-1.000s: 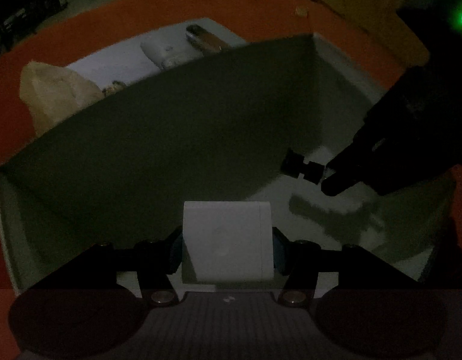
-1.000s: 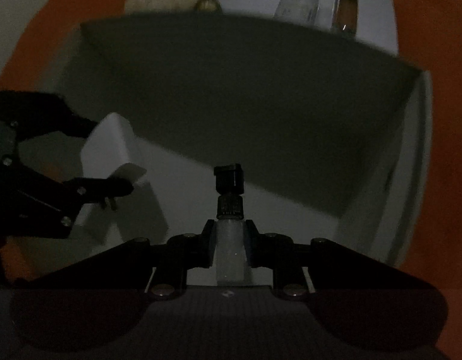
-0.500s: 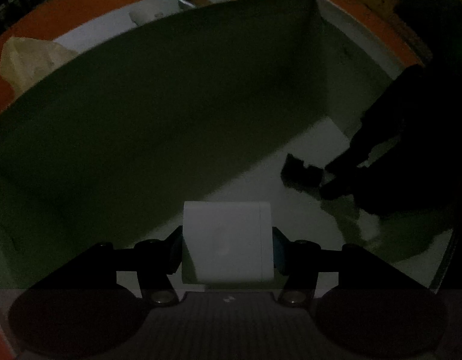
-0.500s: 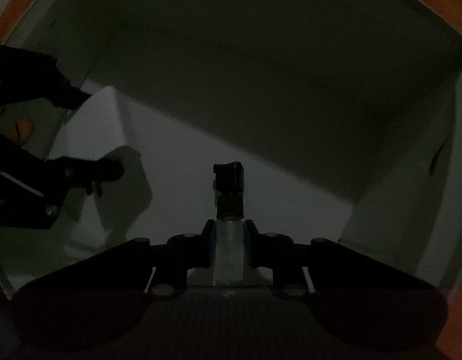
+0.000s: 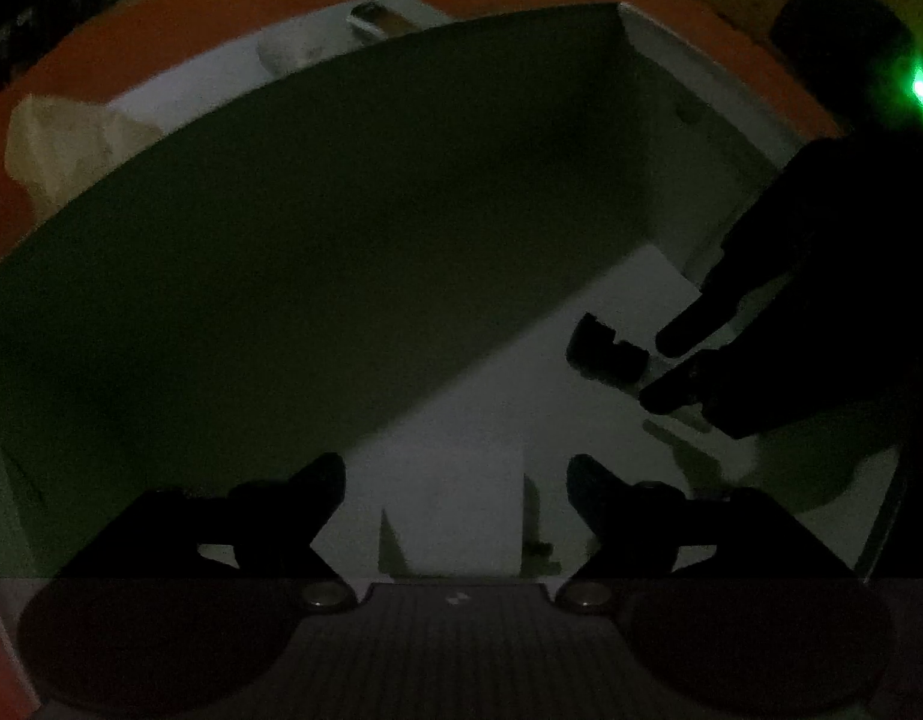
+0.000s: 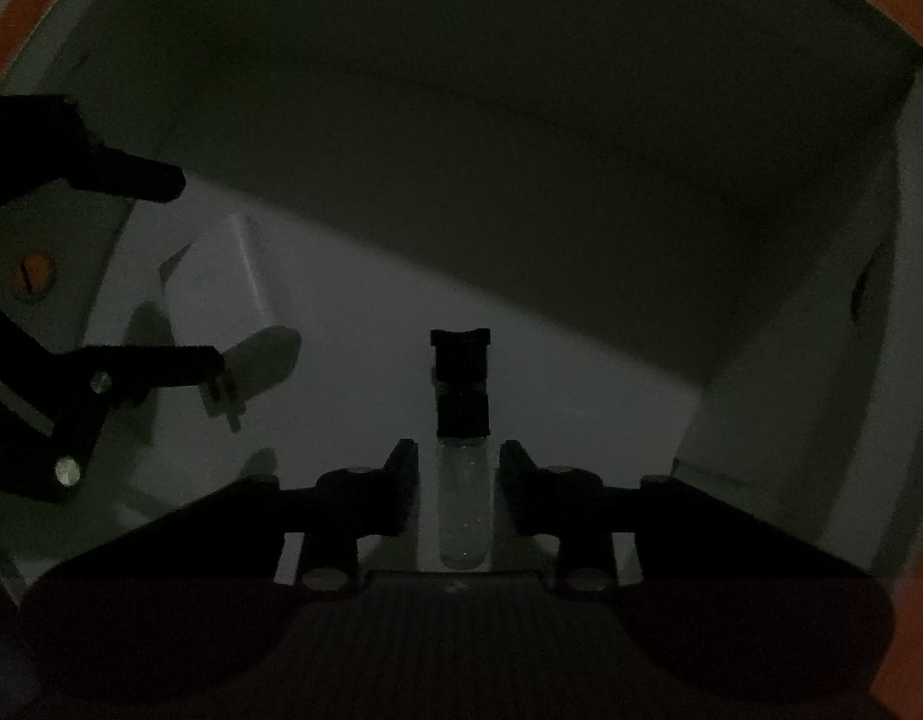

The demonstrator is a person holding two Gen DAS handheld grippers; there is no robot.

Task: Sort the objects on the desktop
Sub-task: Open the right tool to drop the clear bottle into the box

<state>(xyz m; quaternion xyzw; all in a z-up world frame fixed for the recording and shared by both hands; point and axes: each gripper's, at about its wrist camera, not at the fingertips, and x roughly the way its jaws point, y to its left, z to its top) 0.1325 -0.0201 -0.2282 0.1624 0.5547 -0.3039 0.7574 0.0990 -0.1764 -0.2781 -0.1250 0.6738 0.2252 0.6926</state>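
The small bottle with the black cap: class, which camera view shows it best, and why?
The right wrist view: the bottle lies centred between the opening right gripper, clear body and black cap both visible. The left wrist view shows only its dark cap beside that gripper's fingers.

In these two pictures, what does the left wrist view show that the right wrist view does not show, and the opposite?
Only the left wrist view: beyond the bin wall, a crumpled paper bag and a white item on the orange table; also a green light.

Only the right wrist view: the small bottle's clear body and the adapter's plug prongs.

Both: the white bin, the white adapter between the opening left gripper, and the black-capped bottle between the opening right gripper, neither pressed by the pads.
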